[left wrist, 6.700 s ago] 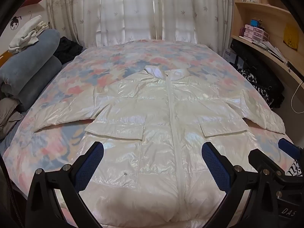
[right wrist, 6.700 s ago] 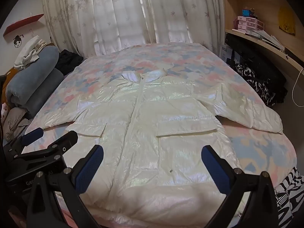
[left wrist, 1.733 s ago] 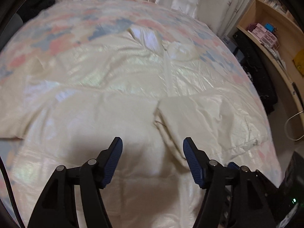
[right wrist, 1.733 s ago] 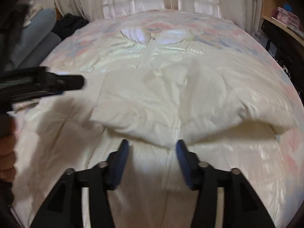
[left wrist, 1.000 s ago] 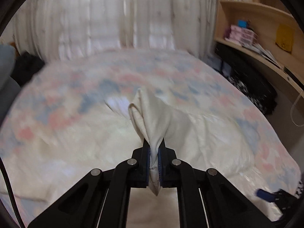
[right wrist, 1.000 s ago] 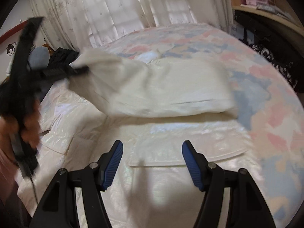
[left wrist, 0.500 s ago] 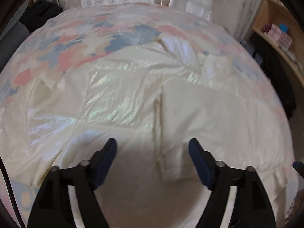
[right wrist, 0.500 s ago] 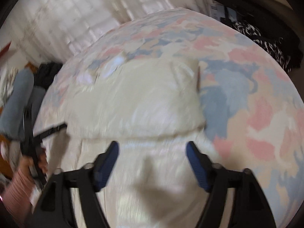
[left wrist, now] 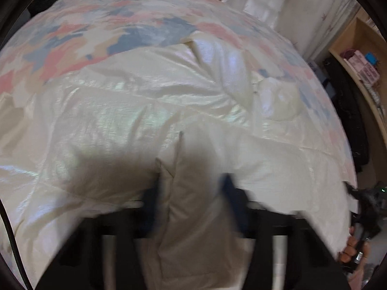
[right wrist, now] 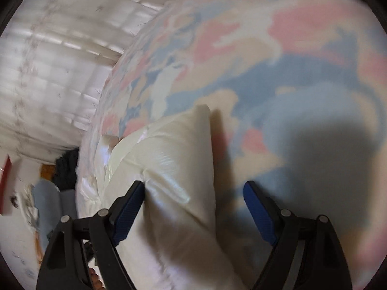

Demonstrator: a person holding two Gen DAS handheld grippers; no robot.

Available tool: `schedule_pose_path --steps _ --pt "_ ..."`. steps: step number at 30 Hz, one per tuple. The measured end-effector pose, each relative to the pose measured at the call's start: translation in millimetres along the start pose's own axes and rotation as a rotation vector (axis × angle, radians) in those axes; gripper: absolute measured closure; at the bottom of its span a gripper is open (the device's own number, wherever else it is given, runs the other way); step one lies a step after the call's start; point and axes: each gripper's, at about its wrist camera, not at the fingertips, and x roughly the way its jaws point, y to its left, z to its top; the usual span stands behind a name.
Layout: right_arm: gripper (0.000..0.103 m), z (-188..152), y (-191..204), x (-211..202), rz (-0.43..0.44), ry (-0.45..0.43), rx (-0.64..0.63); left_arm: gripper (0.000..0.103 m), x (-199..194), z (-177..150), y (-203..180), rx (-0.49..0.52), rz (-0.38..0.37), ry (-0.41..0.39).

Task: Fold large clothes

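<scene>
Two hand-held grippers over white jacket [left wrist: 135,111] on bed [right wrist: 302,55]; left hand-held gripper [left wrist: 191,203] blurred, jaws spread astride folded sleeve [left wrist: 193,217]; right hand-held gripper [right wrist: 193,207] jaws spread wide, gripping nothing

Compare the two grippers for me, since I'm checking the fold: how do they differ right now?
The left gripper is motion-blurred, jaws partly open, straddling the jacket sleeve's folded edge. The right gripper is sharp, jaws wide open at the jacket's side edge, one jaw over the bedspread. Neither grips fabric.
</scene>
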Motion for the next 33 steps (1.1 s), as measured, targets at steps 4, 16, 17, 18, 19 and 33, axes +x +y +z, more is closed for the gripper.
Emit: schedule_pose_path --steps 4,16,17,18,19,33 --pt "0.085 1.0 50.9 -14.2 -0.049 -0.073 -0.251 0.085 -8.6 -3.4 -16.3 0.107 0.065 -0.073" --pt "0.059 -46.0 118.5 -38.3 -0.494 -0.207 -0.535 0.065 -49.3 -19.2 -30.2 0.194 0.154 -0.136" --pt "0.057 -54.0 129.1 -44.1 -0.462 -0.223 -0.561 0.064 -56.0 -20.5 -33.4 0.197 0.145 -0.156" --pt "0.056 -58.3 136.7 -45.9 -0.431 -0.226 -0.578 0.064 -59.0 -22.2 -40.0 0.199 0.124 -0.167" --pt "0.056 -70.0 148.6 -46.6 -0.379 -0.218 -0.604 0.064 -57.3 -23.3 -44.8 0.200 0.106 -0.162" --pt "0.058 -106.5 101.9 -12.7 -0.487 -0.161 -0.625 0.064 -17.2 -57.8 -35.3 0.245 0.161 -0.101"
